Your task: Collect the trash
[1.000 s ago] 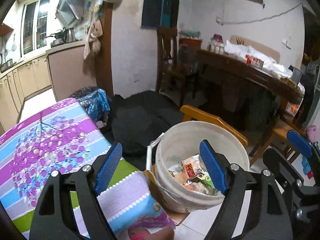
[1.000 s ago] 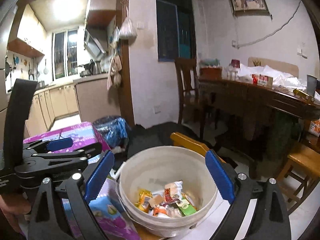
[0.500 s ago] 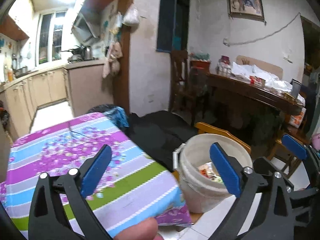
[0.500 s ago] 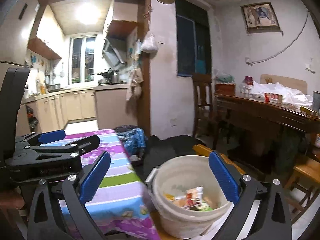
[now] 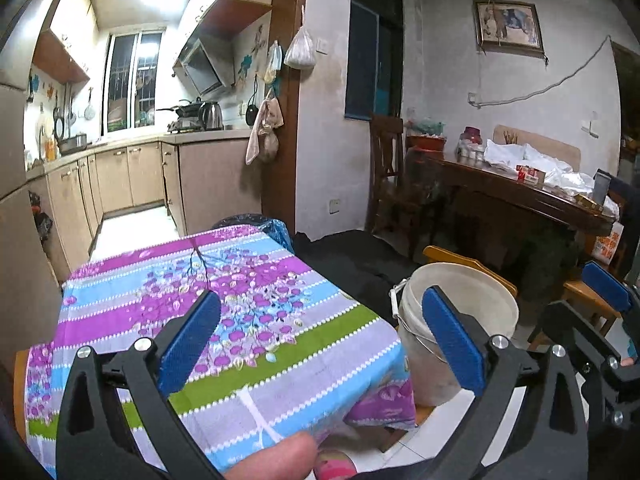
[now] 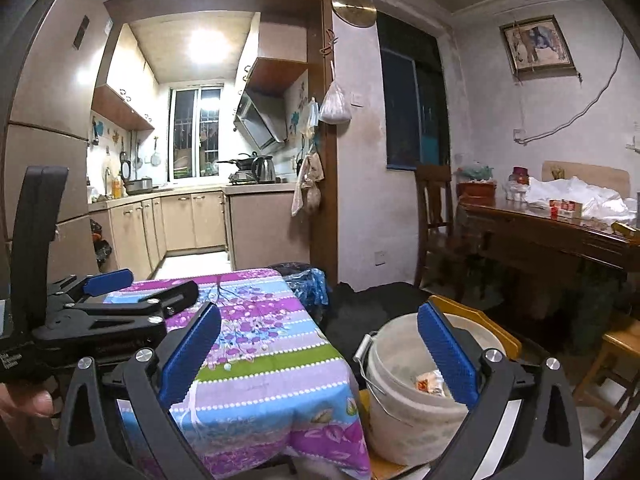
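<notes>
Left tool [image 5: 320, 340]: jaws spread wide, nothing between the blue pads, hanging over the near part of the table [image 5: 120, 308].

Table: covered by a striped floral cloth in purple, blue and green. No trash shows on it in either view.

Bucket [image 6: 400, 420]: white, with a wire bail, just beside the table's right corner and seemingly on a low wooden chair. Trash [image 6: 430, 384]: wrappers lie at the bucket's bottom, seen from the right wrist only.

Right tool [image 6: 318, 354]: jaws likewise wide apart and empty, pointing over the table edge and bucket rim.

Risks, as judged:
- The bucket's perch looks narrow, so a knock from either tool could tip it and spill the wrappers.
- The overhanging cloth could snag on a finger and drag.
- Both tools work close together and may collide.

Writing: none legible. Print on the wrappers and on the red packets [image 5: 528, 176] on the far wooden table is too small to read.
</notes>
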`<action>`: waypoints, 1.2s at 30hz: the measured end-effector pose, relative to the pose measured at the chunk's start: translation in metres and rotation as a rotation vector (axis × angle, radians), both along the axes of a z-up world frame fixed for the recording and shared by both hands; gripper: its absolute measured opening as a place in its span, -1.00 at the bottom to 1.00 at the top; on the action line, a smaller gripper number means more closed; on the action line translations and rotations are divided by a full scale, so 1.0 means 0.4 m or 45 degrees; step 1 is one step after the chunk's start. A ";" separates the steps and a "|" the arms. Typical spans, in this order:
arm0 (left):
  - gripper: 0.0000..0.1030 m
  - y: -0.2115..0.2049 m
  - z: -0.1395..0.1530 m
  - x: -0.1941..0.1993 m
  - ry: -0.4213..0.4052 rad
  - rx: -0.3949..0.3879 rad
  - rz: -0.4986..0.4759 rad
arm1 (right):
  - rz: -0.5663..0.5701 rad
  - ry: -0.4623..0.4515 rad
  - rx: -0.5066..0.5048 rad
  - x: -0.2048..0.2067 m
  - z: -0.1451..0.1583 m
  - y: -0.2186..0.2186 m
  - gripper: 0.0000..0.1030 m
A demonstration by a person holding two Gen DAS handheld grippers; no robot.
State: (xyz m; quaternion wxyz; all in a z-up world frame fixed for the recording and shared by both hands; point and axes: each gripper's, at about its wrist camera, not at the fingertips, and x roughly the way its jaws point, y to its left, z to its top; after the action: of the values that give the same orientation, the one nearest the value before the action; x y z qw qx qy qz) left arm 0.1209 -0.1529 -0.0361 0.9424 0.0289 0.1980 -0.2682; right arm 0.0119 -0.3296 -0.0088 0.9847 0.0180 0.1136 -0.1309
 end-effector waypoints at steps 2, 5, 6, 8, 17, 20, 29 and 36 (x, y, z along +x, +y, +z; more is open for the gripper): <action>0.89 0.010 -0.003 -0.014 -0.004 0.001 -0.010 | -0.032 0.004 0.006 -0.035 -0.002 0.008 0.90; 0.89 0.019 -0.003 -0.039 0.001 -0.013 -0.040 | -0.115 0.008 -0.014 -0.094 0.001 0.010 0.90; 0.89 0.021 -0.005 -0.049 0.011 -0.022 -0.055 | -0.147 0.009 -0.024 -0.118 0.001 0.010 0.90; 0.89 0.025 -0.003 -0.064 0.035 -0.042 -0.100 | -0.193 0.019 -0.007 -0.157 0.000 0.001 0.90; 0.89 0.030 -0.015 -0.152 0.047 -0.064 -0.246 | -0.320 0.067 0.068 -0.302 -0.034 -0.023 0.90; 0.89 0.030 -0.014 -0.184 0.017 -0.061 -0.272 | -0.332 0.054 0.056 -0.325 -0.035 -0.012 0.90; 0.89 0.043 0.002 -0.238 -0.113 -0.106 -0.258 | -0.317 -0.048 0.029 -0.367 -0.006 0.024 0.90; 0.89 0.027 -0.002 -0.244 -0.104 -0.083 -0.284 | -0.314 -0.073 0.031 -0.375 -0.007 0.022 0.90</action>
State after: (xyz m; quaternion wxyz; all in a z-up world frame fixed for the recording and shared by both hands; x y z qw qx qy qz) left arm 0.0235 -0.1422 -0.0368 0.9143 0.0312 0.1463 -0.3764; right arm -0.1380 -0.3209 -0.0115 0.9637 0.0476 0.0838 -0.2491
